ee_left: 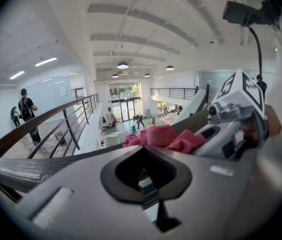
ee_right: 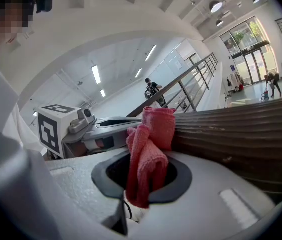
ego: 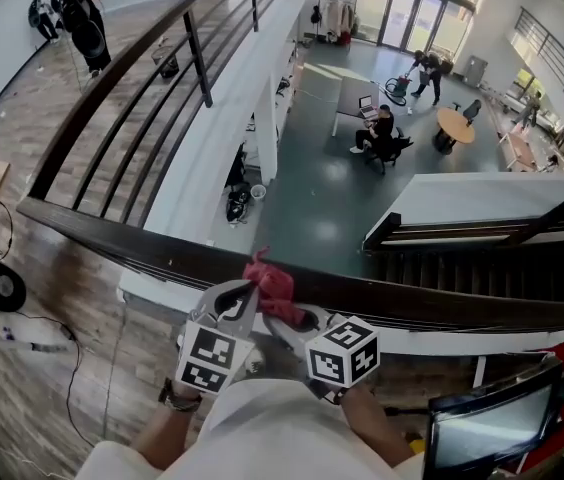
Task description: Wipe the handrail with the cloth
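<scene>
**Firmly pinched: the cloth sat at the handrail, ready to wipe**

Your right gripper (ego: 284, 313) had its jaws closed on the cloth (ego: 270, 283). A fold ran through the gap between them, and the rest stood up past the tips. The bunched top lay against the near side of the handrail (ego: 432, 300), roughly midway along the stretch in front of you.

Your left gripper (ego: 247, 298) also had its jaws drawn together, with the tips right at the cloth from the other side. No view showed whether they had caught a fold or were only nudging it.

The cloth looked like soft, light terry that drooped and crumpled under its own weight. It would probably bunch rather than slide flat, and a thin pinch could let it creep out once it dragged on the rail. The safer hold seemed to be deep in the wad, through several layers, leaving a loose pad beyond the tips to meet the wood.

The rail looked hard, dark and ribbed along its length. Pressing with the pad rather than the jaw tips would likely have kept metal off it.

The wipe itself did not appear to be under way yet.
</scene>
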`<act>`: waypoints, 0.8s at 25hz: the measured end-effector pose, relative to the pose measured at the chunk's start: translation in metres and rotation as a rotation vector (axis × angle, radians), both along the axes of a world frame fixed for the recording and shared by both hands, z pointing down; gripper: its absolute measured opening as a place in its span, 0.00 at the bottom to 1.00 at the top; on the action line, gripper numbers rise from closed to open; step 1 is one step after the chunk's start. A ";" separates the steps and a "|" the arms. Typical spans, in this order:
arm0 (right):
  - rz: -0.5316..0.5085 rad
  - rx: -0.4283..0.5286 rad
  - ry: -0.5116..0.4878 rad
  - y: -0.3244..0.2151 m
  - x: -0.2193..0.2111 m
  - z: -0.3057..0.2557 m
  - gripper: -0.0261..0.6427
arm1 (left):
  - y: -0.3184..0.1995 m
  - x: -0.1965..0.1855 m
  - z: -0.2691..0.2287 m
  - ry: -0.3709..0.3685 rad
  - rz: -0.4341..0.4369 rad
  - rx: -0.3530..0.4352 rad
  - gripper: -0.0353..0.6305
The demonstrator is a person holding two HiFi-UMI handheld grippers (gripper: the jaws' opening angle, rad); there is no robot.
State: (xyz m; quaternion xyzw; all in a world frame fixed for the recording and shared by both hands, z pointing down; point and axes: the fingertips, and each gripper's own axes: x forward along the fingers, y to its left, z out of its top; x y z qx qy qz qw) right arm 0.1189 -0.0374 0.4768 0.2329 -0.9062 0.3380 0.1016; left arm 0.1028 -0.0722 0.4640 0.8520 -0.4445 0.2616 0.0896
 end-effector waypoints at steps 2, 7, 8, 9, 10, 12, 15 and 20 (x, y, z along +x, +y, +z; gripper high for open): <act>-0.004 -0.002 -0.002 0.001 0.005 0.000 0.13 | 0.001 0.005 0.000 0.002 0.002 -0.003 0.06; -0.009 0.001 -0.011 0.003 0.016 0.002 0.13 | 0.003 0.016 0.001 0.006 0.009 -0.008 0.06; -0.007 0.002 -0.012 0.004 0.018 0.002 0.13 | 0.003 0.018 0.002 0.005 0.012 -0.009 0.06; -0.005 0.003 -0.013 0.004 0.021 0.003 0.13 | 0.004 0.021 0.003 0.004 0.014 -0.011 0.06; -0.003 0.003 -0.013 0.004 0.023 0.004 0.13 | 0.004 0.023 0.003 0.002 0.017 -0.012 0.06; -0.002 0.002 -0.015 0.005 0.025 0.005 0.13 | 0.005 0.026 0.004 -0.004 0.018 -0.013 0.06; -0.002 0.004 -0.016 0.007 0.028 0.005 0.13 | 0.007 0.028 0.003 -0.011 0.018 -0.015 0.06; -0.007 0.005 -0.021 0.008 0.030 0.006 0.13 | 0.007 0.031 0.005 -0.024 0.025 -0.023 0.06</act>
